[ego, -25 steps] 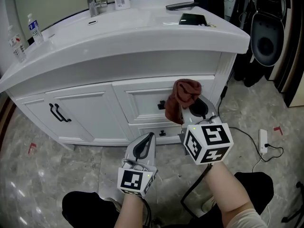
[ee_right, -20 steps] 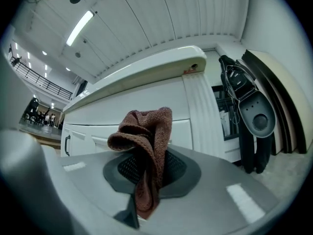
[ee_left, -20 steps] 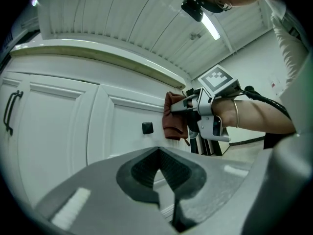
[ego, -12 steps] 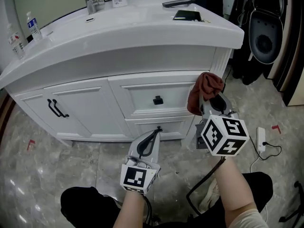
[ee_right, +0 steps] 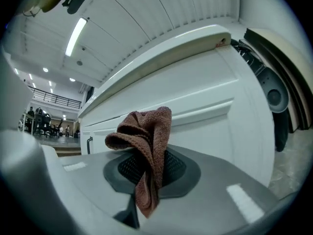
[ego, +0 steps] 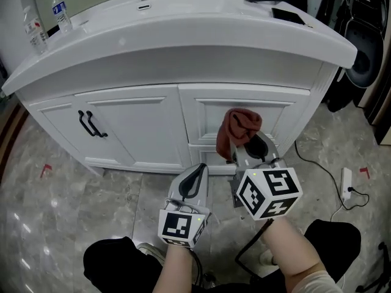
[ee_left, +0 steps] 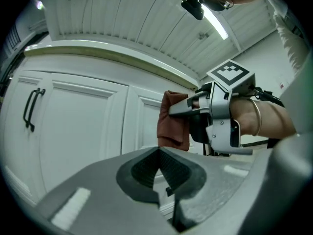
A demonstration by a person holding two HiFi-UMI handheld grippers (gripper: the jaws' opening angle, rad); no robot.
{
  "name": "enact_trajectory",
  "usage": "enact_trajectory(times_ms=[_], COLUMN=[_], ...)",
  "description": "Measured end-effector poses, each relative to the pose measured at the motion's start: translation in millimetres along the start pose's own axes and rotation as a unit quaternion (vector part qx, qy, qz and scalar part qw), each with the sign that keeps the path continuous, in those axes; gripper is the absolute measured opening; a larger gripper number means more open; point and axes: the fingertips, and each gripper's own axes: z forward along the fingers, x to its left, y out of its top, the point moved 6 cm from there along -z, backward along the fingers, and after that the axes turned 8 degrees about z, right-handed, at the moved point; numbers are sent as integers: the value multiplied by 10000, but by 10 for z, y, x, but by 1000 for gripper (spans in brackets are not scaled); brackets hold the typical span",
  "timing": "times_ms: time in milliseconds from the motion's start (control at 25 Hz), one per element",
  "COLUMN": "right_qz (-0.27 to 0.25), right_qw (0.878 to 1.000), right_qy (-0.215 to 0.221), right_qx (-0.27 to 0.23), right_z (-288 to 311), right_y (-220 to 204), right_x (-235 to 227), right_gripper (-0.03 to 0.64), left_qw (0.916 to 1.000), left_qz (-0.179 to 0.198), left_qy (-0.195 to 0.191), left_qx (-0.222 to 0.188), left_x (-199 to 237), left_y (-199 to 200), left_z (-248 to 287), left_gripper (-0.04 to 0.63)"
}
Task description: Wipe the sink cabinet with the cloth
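The white panelled sink cabinet (ego: 140, 121) stands under a glossy, curved white worktop (ego: 183, 38) whose rounded front edge overhangs the doors. Polished grey marble floor (ego: 73, 188) lies open before its left half. The right gripper (ego: 247, 145), grey with ribbed black pads, is clamped on the crumpled rust-brown woven cloth (ego: 237, 129), held at the recessed drawer front on the cabinet's right half; whether it touches I cannot tell. The left gripper (ego: 194, 177) hovers lower, beside it, jaws together on nothing. Two black bar handles (ego: 91, 125) mark the left doors.
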Motion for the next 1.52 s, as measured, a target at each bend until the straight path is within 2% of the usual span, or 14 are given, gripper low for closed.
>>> enact_trajectory(times_ms=[160, 360, 560, 800, 960, 1160, 1400, 1520], right_qz=[-41, -47, 87, 310, 450, 673, 908, 753], right_qw=[9990, 9962, 9954, 9964, 9962, 9949, 9919, 9937], right_qy=[307, 538, 562, 274, -87, -187, -201, -187], right_qx=[317, 690, 767, 740, 734, 732, 869, 811], right_z=[304, 595, 699, 579, 508, 446, 311, 192], right_y=[-290, -490, -540, -531, -514, -505, -459, -392], right_x=[303, 527, 567, 334, 73, -89, -179, -216], right_gripper=[81, 81, 83, 81, 81, 83, 78, 78], left_qw=[9994, 9986, 9969, 9973, 9988, 9992, 9993, 9995], left_qz=[-101, 30, -232, -330, -200, 71, -51, -75], left_qy=[340, 524, 746, 657, 445, 366, 364, 307], left_qx=[-13, 74, 78, 18, 51, 120, 48, 43], left_x=[266, 482, 644, 599, 463, 378, 355, 301], left_y=[1, -88, -103, -148, -165, -147, -107, -111], left_z=[-144, -274, -349, -286, -180, -98, -56, -5], left_gripper=[1, 1, 0, 0, 0, 1, 0, 0])
